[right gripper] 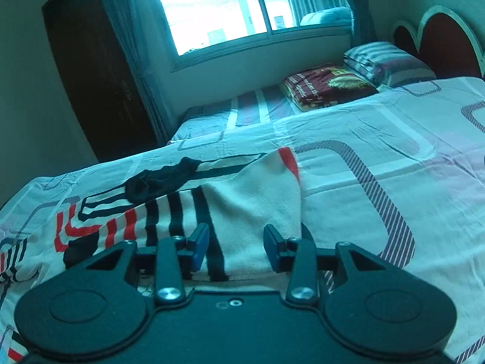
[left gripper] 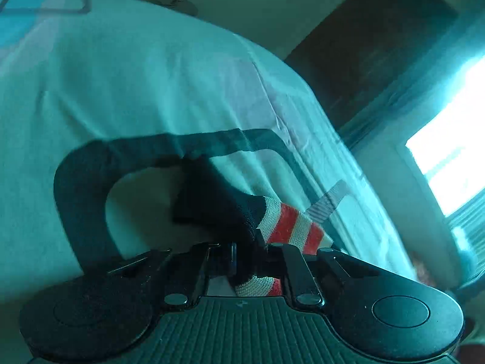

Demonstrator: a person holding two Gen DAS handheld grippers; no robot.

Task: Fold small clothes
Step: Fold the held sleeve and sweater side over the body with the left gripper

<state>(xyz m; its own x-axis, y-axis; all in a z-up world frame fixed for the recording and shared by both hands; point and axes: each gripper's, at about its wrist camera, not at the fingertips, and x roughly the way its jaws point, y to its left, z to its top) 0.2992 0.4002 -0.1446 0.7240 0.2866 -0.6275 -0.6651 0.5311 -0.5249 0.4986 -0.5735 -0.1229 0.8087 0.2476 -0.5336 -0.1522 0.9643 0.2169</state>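
Observation:
In the left wrist view, my left gripper (left gripper: 250, 253) is shut on a dark sock (left gripper: 212, 203) with a red and white striped cuff (left gripper: 291, 226), just above the pale bed sheet (left gripper: 136, 91). The cuff sticks out to the right of the jaws and a bit shows behind them. In the right wrist view, my right gripper (right gripper: 236, 244) is open, its blue pads (right gripper: 200, 242) apart over a white sock (right gripper: 257, 194) with black stripes and a red tip. The pads do not press on it. A black sock (right gripper: 163, 179) lies crumpled on the sheet beyond it, to the left.
The patterned bed sheet (right gripper: 379, 139) stretches to the right. At the far end lie a dark red pillow (right gripper: 327, 86), a striped pillow (right gripper: 385, 60) and a headboard (right gripper: 439, 39). A window (right gripper: 218, 9) and a dark wardrobe (right gripper: 91, 69) stand past the bed's left edge.

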